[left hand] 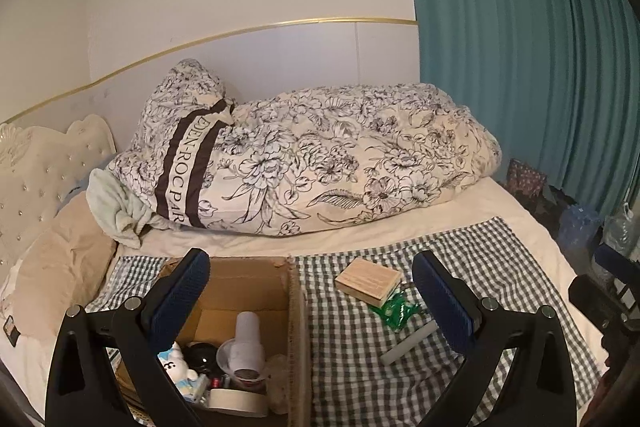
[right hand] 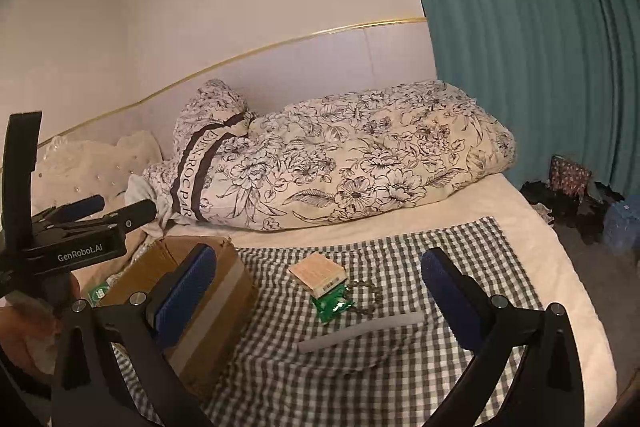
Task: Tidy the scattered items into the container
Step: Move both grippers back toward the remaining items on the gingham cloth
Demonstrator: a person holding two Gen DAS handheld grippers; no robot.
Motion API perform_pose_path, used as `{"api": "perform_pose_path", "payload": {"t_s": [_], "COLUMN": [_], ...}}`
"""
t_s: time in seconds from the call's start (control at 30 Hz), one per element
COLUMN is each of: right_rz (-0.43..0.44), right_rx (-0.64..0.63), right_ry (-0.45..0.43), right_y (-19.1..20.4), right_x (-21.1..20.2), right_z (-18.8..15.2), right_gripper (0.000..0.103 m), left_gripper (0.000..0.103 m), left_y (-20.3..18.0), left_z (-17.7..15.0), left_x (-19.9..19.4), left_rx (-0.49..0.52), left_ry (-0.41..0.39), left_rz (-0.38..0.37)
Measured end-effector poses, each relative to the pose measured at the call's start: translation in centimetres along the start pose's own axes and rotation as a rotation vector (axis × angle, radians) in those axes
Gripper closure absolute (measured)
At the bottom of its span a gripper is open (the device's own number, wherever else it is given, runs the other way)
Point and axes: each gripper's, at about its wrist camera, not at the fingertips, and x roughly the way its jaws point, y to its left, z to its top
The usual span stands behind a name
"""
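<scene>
An open cardboard box (left hand: 294,307) sits on a checked cloth (left hand: 500,247) on the bed; it holds a white cup (left hand: 248,339), a tape roll (left hand: 238,401) and several small items. Right of it lie a tan box (left hand: 368,281), a green packet (left hand: 394,309) and a grey stick (left hand: 408,343). My left gripper (left hand: 312,291) is open and empty above the cardboard box's right wall. My right gripper (right hand: 320,291) is open and empty, over the tan box (right hand: 318,273), green packet (right hand: 332,305), a bead chain (right hand: 370,301) and the grey stick (right hand: 360,331). The cardboard box (right hand: 208,291) is at its left.
A rolled floral duvet (left hand: 320,159) lies across the back of the bed by the wall. A tufted headboard (left hand: 36,179) and beige pillow (left hand: 64,255) are at the left. Teal curtains (left hand: 520,47) and floor clutter (left hand: 560,203) are at the right. The left gripper's body (right hand: 80,231) shows in the right wrist view.
</scene>
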Motion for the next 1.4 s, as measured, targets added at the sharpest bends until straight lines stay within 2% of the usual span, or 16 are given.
{"api": "perform_pose_path", "payload": {"t_s": [0.37,0.5,0.67,0.77,0.93,1.23,1.4], "right_rz": [-0.009,-0.026,-0.009,-0.001,-0.012,-0.014,-0.028], "right_rx": [-0.068,-0.099,-0.101,-0.116,-0.168,-0.132,-0.103], "right_ry": [0.026,0.054,0.103,0.116,0.174,0.276,0.317], "right_y": [-1.2,-1.9,-3.4,-3.9,-3.9,-5.5,-7.0], "right_x": [-0.5,0.1,1.3,2.0,4.1,8.0,9.6], "right_z": [-0.1,-0.3,-0.9,-1.3,-2.8,-5.7,-7.0], "right_gripper": [0.0,0.0,0.0,0.0,0.0,0.0,0.0], "left_gripper": [0.0,0.0,0.0,0.0,0.0,0.0,0.0], "left_y": [-2.4,-3.2,-4.1,-4.5,-5.3,-5.6,-6.0], "left_z": [0.0,-0.1,-1.7,-2.6,-3.7,-6.0,-6.7], "left_x": [-0.4,1.0,2.9,3.8,6.7,11.2,13.6], "left_rx": [-0.028,-0.043,-0.043,-0.029,0.032,0.029,0.003], "left_ry": [-0.025,-0.005,-0.015,-0.021,0.066,0.191,0.251], "left_rz": [-0.043,-0.068,-0.146,-0.143,-0.071,-0.068,-0.038]}}
